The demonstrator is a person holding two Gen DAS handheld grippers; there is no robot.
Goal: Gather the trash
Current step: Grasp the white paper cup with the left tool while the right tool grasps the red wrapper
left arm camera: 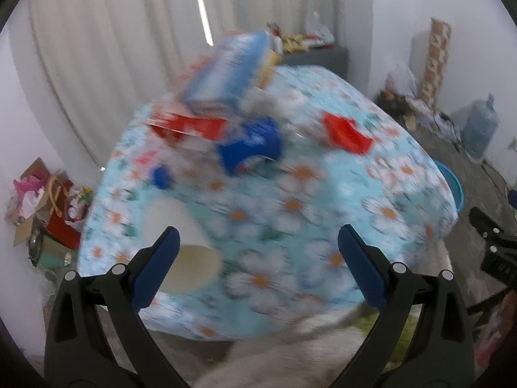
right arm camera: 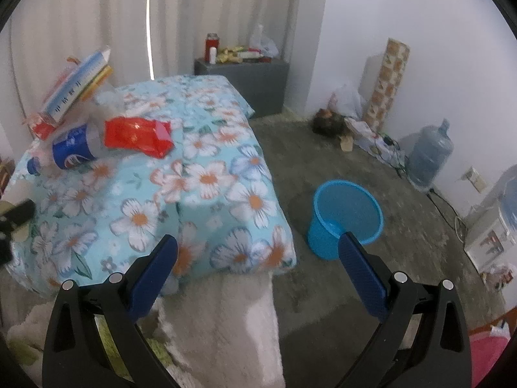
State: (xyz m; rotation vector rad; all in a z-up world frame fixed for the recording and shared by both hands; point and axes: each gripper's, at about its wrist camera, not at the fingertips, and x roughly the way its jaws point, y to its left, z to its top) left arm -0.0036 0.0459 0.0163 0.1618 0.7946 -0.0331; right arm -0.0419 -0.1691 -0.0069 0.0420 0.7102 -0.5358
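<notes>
On the floral bed (right arm camera: 206, 174) lie 1 red snack wrapper (right arm camera: 137, 137), 1 blue can (right arm camera: 71, 151), 1 blue bottle cap (right arm camera: 33, 165), 1 white paper cup (left arm camera: 181, 239) and 1 blue-and-white carton (right arm camera: 77, 85). The floor holds 1 blue bin (right arm camera: 345, 218) and 1 water jug (right arm camera: 429, 155). 2 hand-held grippers show, left hand-held gripper (left arm camera: 258, 265) and right hand-held gripper (right arm camera: 258, 273), both spread wide and empty.

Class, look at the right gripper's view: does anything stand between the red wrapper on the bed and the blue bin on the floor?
Nothing visible does. The red wrapper lies on the flowered bedspread; past the bed's edge, only bare carpet separates it from the open blue bin.
</notes>
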